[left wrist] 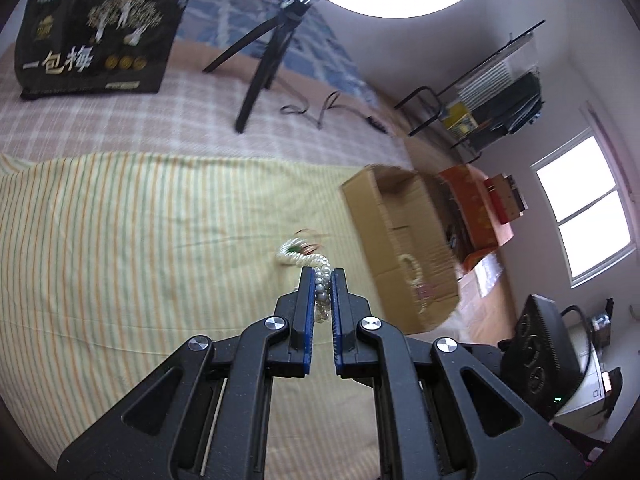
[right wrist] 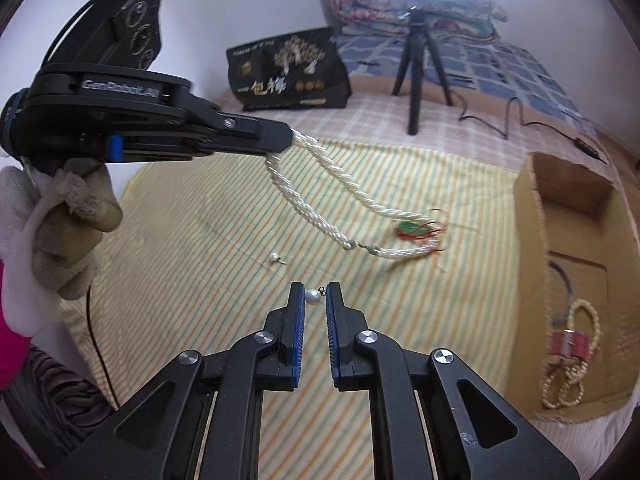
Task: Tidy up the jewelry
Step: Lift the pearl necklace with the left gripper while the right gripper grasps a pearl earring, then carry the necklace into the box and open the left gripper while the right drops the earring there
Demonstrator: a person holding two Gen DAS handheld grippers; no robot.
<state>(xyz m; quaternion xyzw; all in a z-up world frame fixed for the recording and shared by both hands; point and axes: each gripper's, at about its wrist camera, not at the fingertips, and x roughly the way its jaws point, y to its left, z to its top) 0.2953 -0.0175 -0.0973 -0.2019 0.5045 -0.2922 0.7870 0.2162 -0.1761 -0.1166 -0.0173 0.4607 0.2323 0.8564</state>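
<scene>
I have both tools loaded. My left hand-held gripper (right wrist: 290,138) is clenched on the pearl necklace (right wrist: 352,192), which hangs from its tips in a long doubled loop; the low end, with its clasp and a green-and-red charm (right wrist: 416,229), trails at the striped bedspread (right wrist: 180,240), though I cannot tell whether it touches or hangs just clear. My right hand-held gripper (right wrist: 313,295) is closed on a single pearl earring (right wrist: 312,296), pinched right at the fingertips. A second pearl earring (right wrist: 275,257) lies loose on the bedspread, just ahead and slightly left of the right tool.

What matters for the drop is the cardboard box (right wrist: 532,220). It sits ahead and to the right of both tools, its long axis running away from me, open top up, with a few bead strands (right wrist: 576,360) already lying in its near end. From the left wrist view the box (left wrist: 360,200) is also to the right, beyond the dangling necklace (left wrist: 322,280). I judge the right hand nearer to it, so the earring can go in first; the necklace must swing right and lift enough for its tail to clear the box wall.
</scene>
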